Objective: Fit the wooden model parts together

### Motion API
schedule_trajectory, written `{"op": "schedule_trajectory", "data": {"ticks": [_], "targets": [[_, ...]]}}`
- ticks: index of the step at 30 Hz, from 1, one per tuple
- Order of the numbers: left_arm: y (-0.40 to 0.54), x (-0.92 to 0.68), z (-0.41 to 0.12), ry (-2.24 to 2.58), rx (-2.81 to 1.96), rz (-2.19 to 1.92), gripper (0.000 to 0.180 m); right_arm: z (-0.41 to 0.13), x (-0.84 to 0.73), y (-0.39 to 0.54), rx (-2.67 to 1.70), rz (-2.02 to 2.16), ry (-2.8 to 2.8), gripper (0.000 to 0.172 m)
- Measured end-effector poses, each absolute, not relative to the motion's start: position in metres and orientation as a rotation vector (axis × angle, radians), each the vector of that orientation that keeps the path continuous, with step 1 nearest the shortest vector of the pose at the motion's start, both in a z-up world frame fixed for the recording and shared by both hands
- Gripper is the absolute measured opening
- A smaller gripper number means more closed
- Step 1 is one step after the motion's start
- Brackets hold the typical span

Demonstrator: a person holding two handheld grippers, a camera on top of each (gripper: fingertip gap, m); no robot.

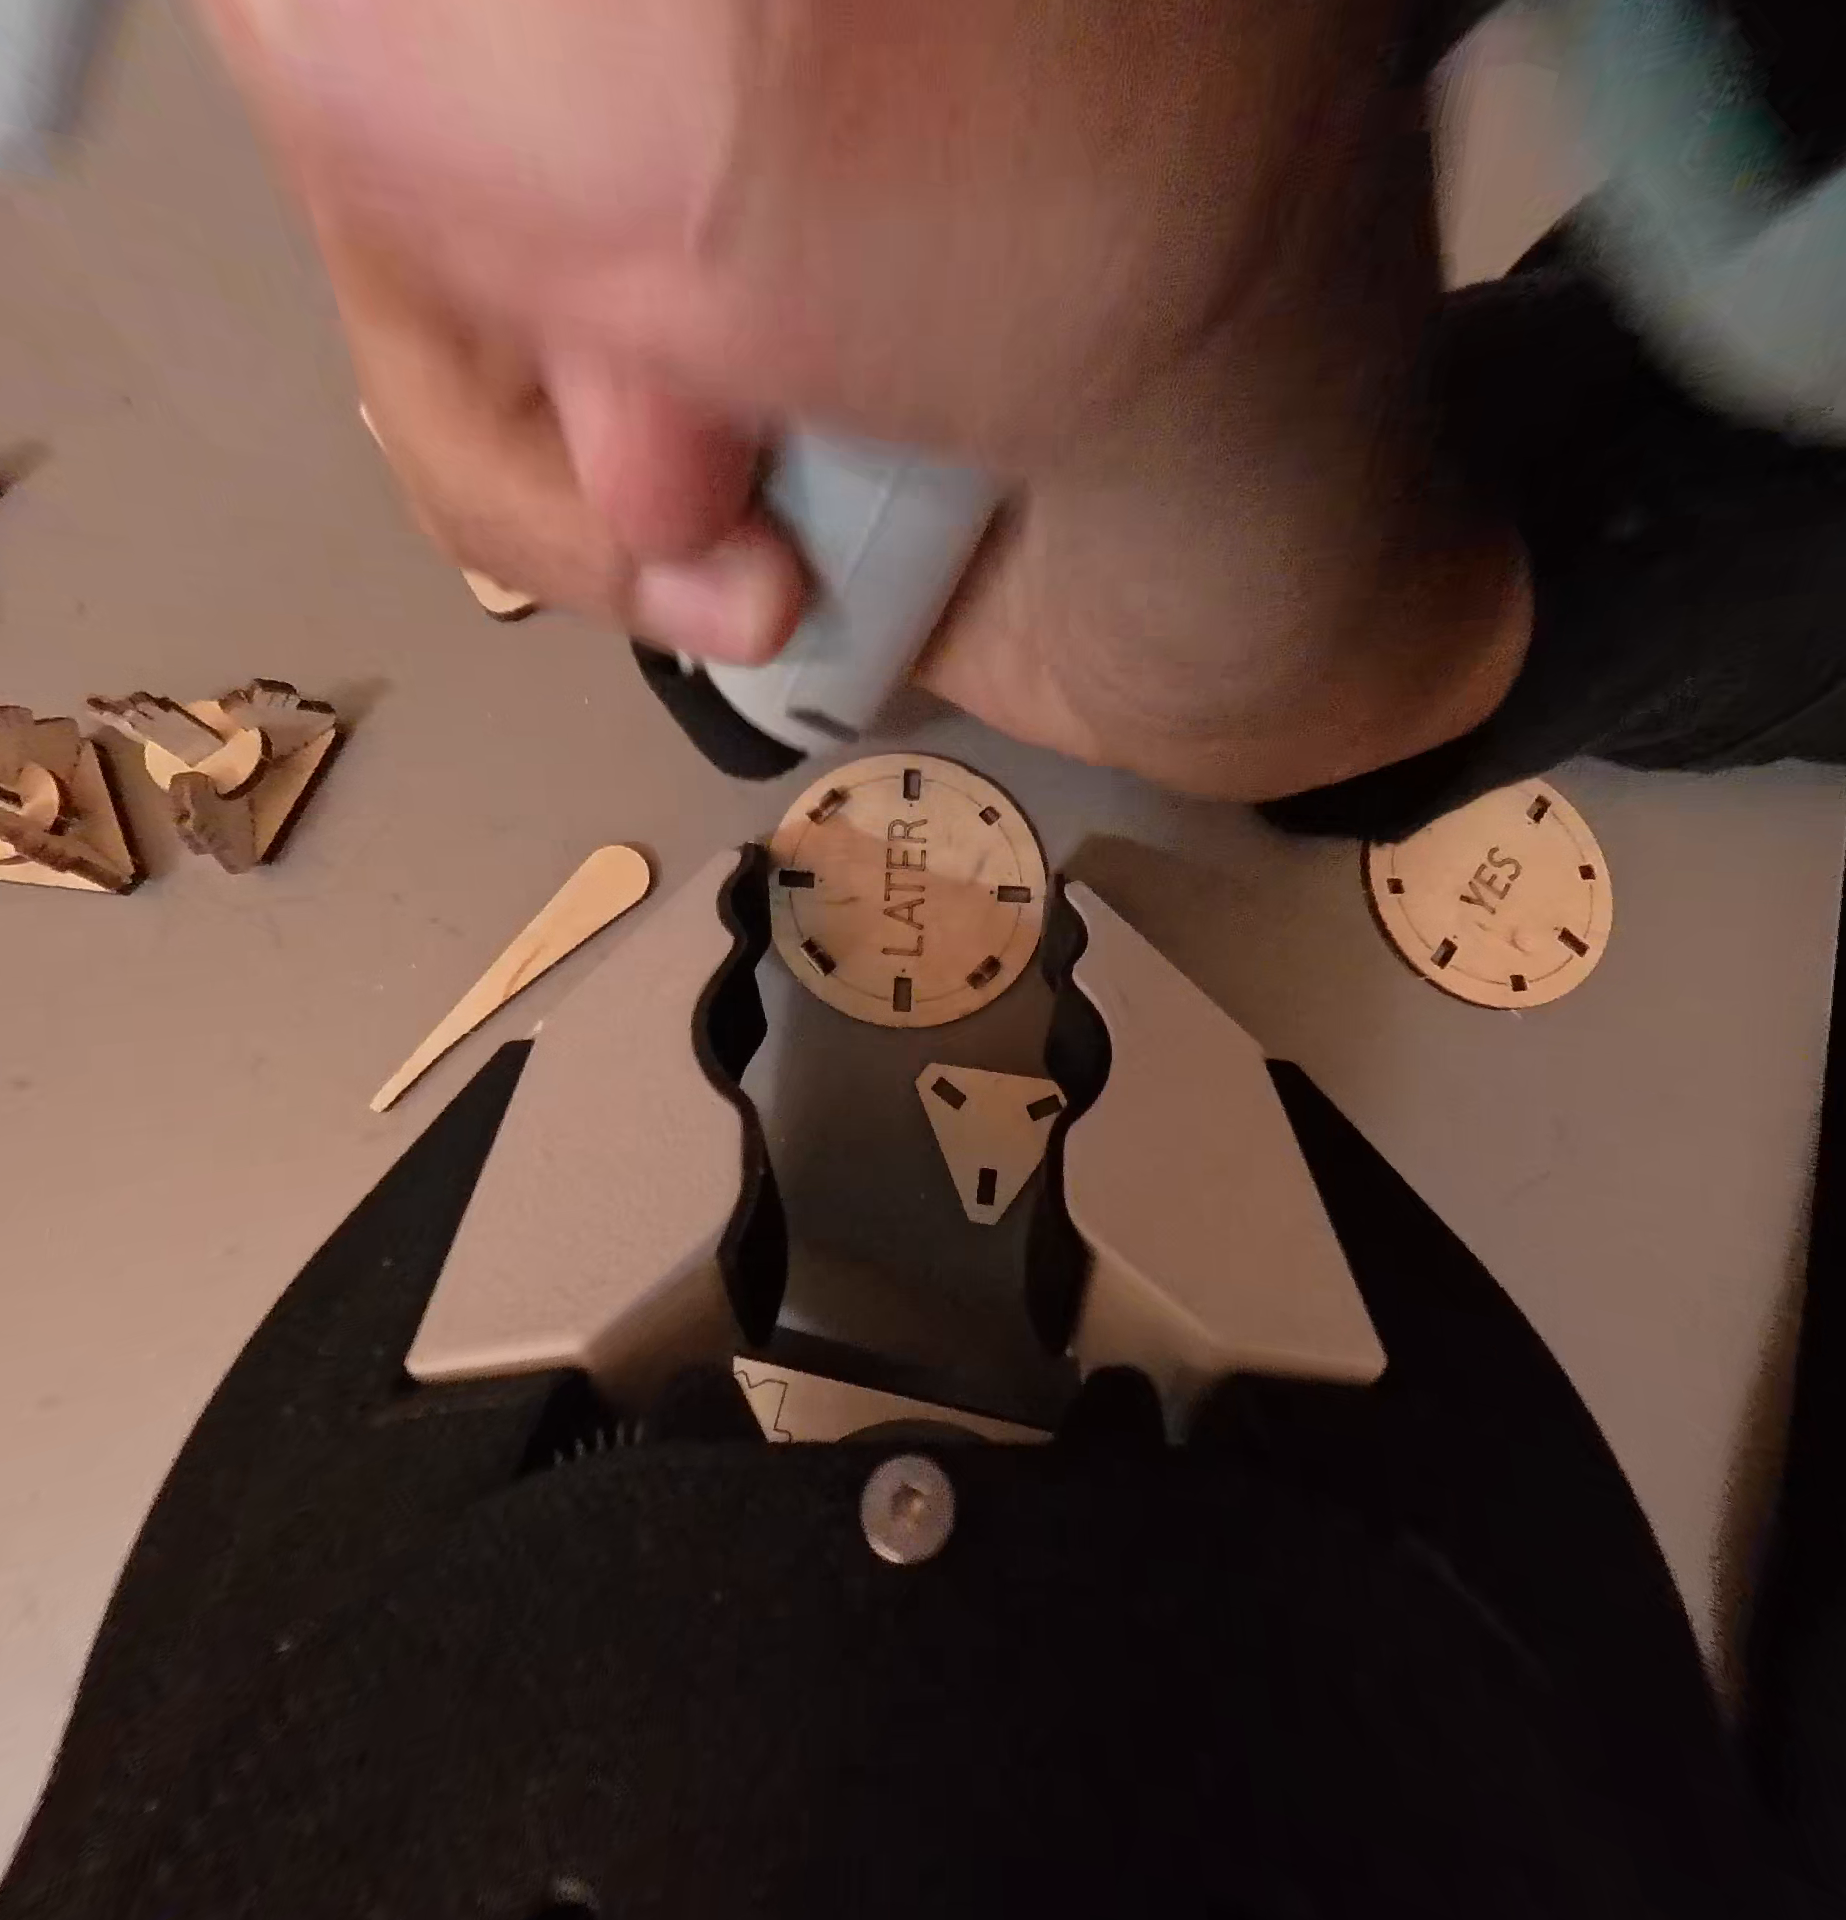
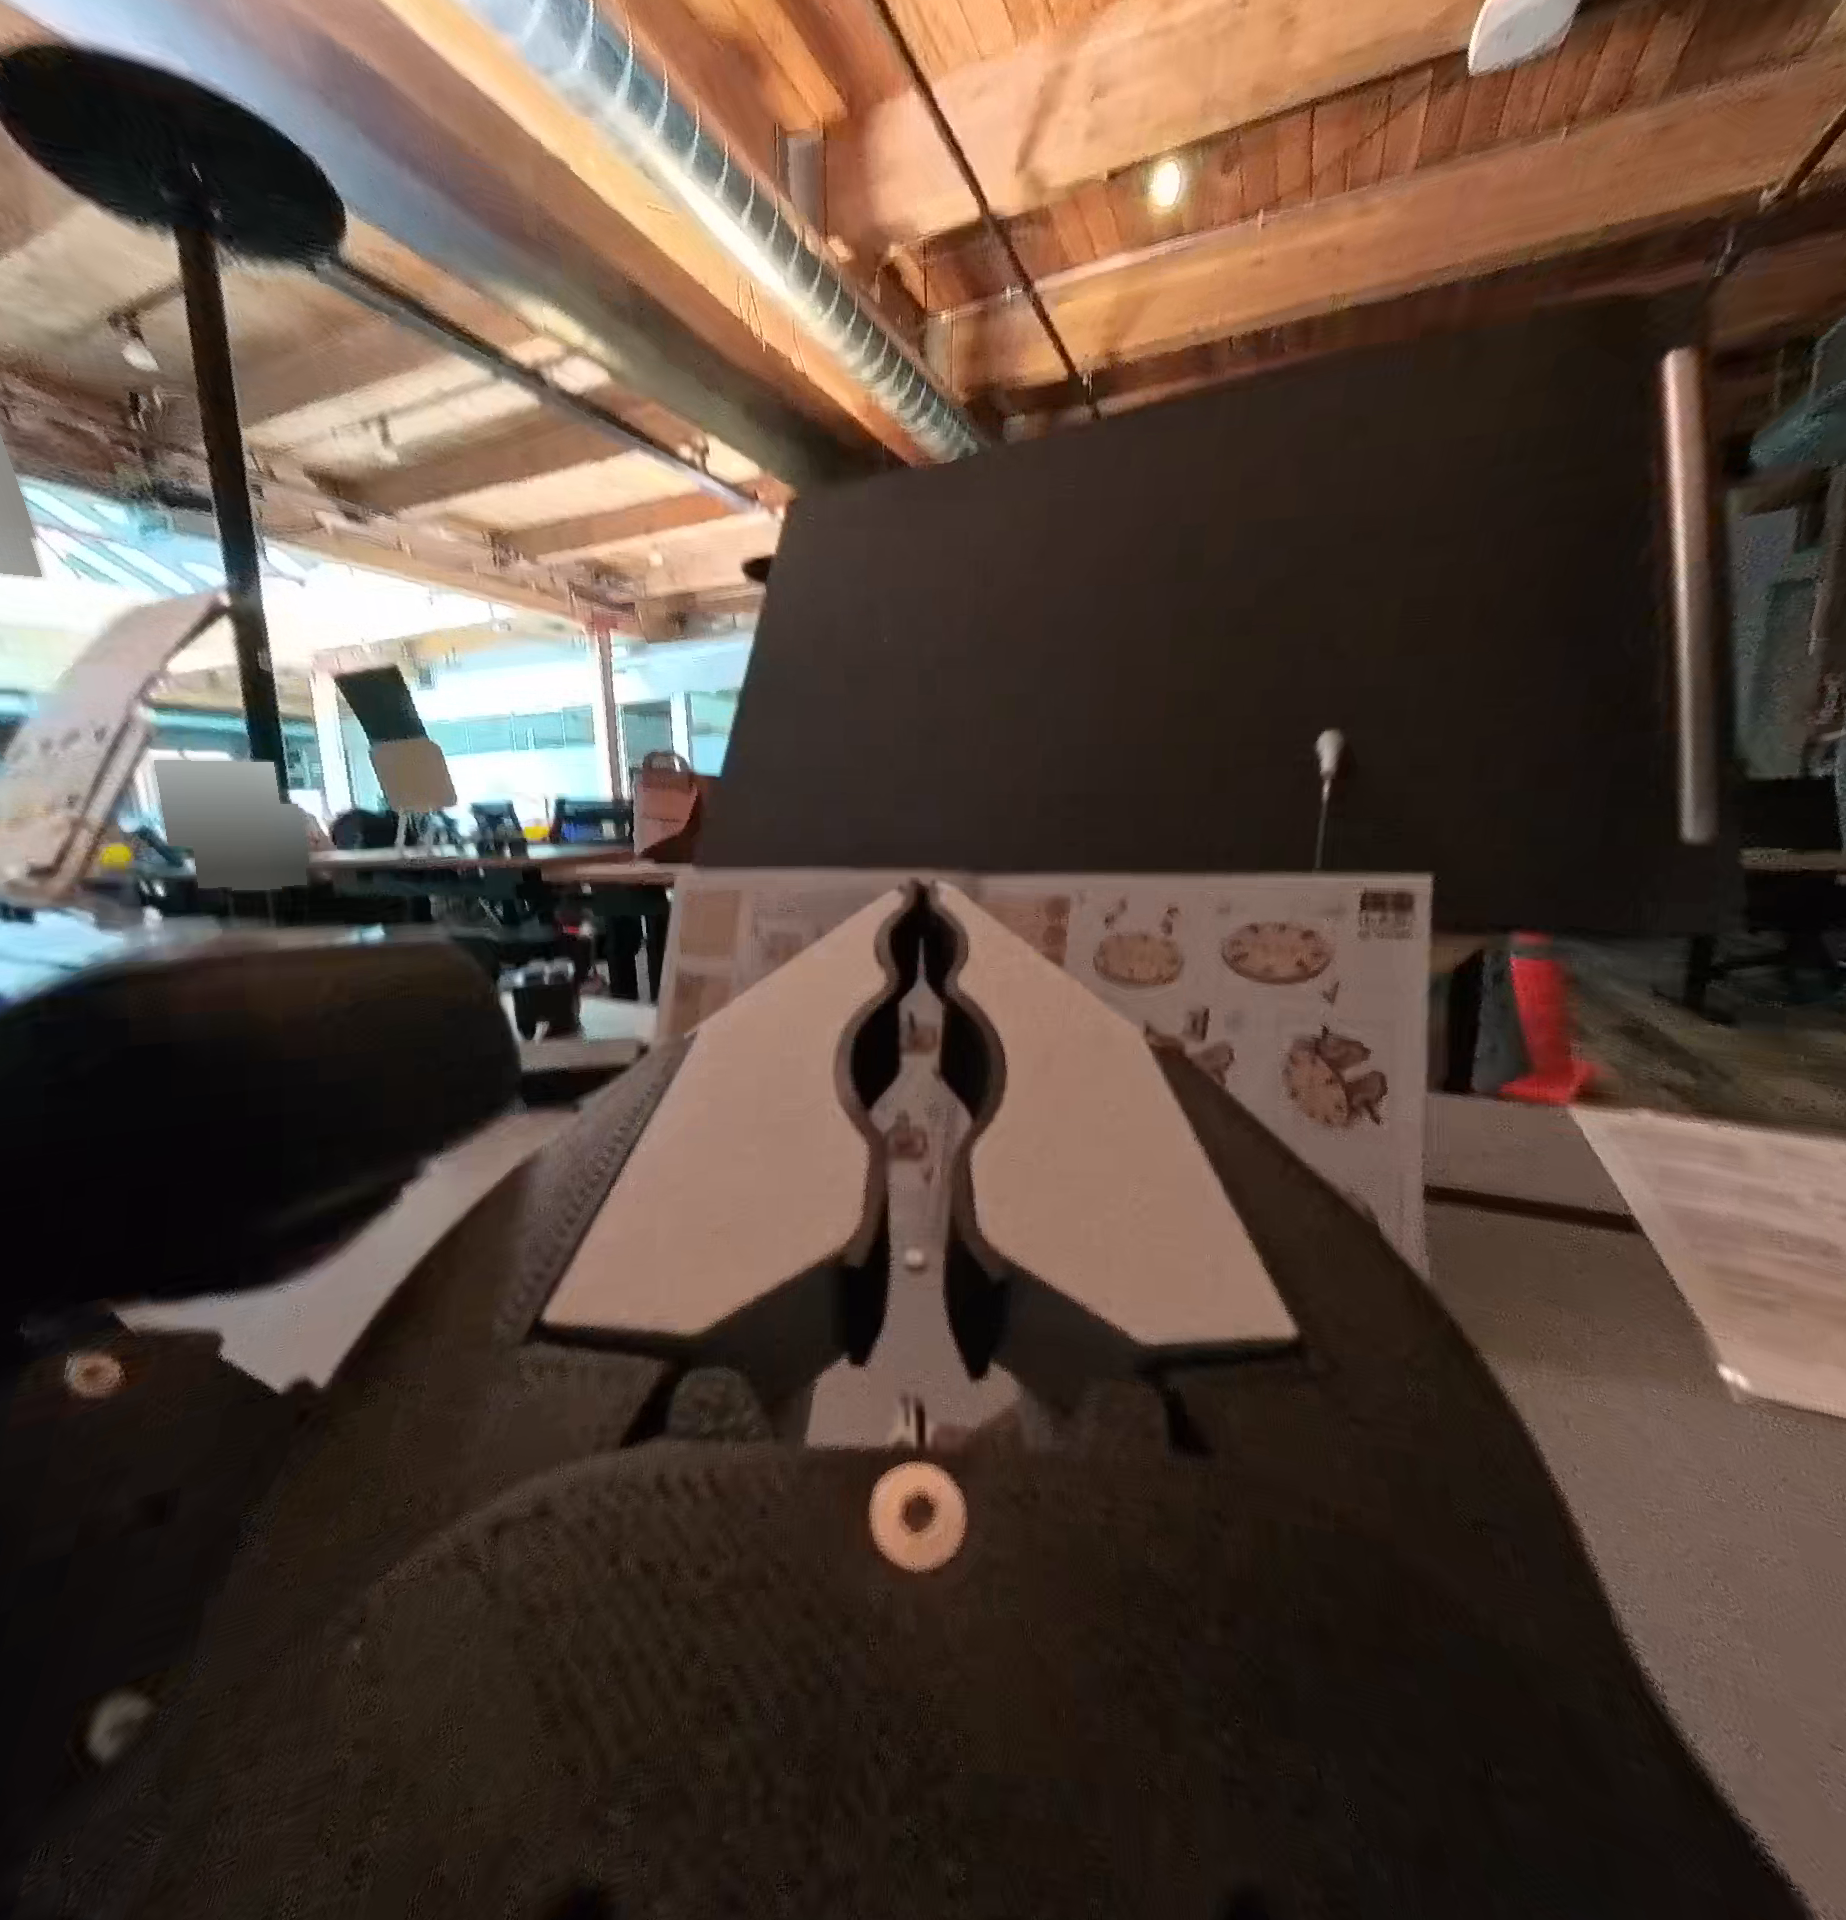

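The left tongs (image 1: pixel 911 883) stand apart on either side of a round wooden disc (image 1: pixel 906 889) lying flat on the worktop (image 1: pixel 223 1039), pads not pressing; the right tongs (image 2: pixel 924 891), together on nothing, point away.

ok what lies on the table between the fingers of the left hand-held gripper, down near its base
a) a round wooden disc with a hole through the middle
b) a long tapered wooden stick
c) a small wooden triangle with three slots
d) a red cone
c: the small wooden triangle with three slots lies flat on the grey table between the open fingers of the left hand-held gripper.
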State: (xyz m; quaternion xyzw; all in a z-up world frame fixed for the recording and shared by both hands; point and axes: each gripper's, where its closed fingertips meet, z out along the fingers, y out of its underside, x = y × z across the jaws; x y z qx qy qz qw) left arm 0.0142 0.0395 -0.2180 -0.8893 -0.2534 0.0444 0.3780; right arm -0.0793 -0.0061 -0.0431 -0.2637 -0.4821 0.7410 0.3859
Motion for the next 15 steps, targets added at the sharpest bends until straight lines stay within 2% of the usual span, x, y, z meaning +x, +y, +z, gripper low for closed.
{"op": "schedule_trajectory", "data": {"ticks": [1, 2, 7, 9, 15], "targets": [[0.039, 0.014, -0.218, -0.648, -2.273, 0.113, 0.051, -0.069, -0.086, -0.014, -0.709, 1.83, -1.324, 0.0], [0.039, 0.014, -0.218, -0.648, -2.272, 0.11, 0.051, -0.072, -0.086, -0.014, -0.706, 1.818, -1.322, 0.0], [0.039, 0.014, -0.218, -0.648, -2.273, 0.111, 0.051, -0.049, -0.096, 0.004, -0.826, 1.927, -1.216, 0.0], [0.039, 0.014, -0.218, -0.647, -2.274, 0.112, 0.052, -0.078, -0.098, -0.01, -0.834, 1.854, -1.343, 0.0], [0.039, 0.015, -0.218, -0.651, -2.272, 0.111, 0.052, -0.057, -0.092, -0.002, -0.806, 1.893, -1.259, 0.0]]}}
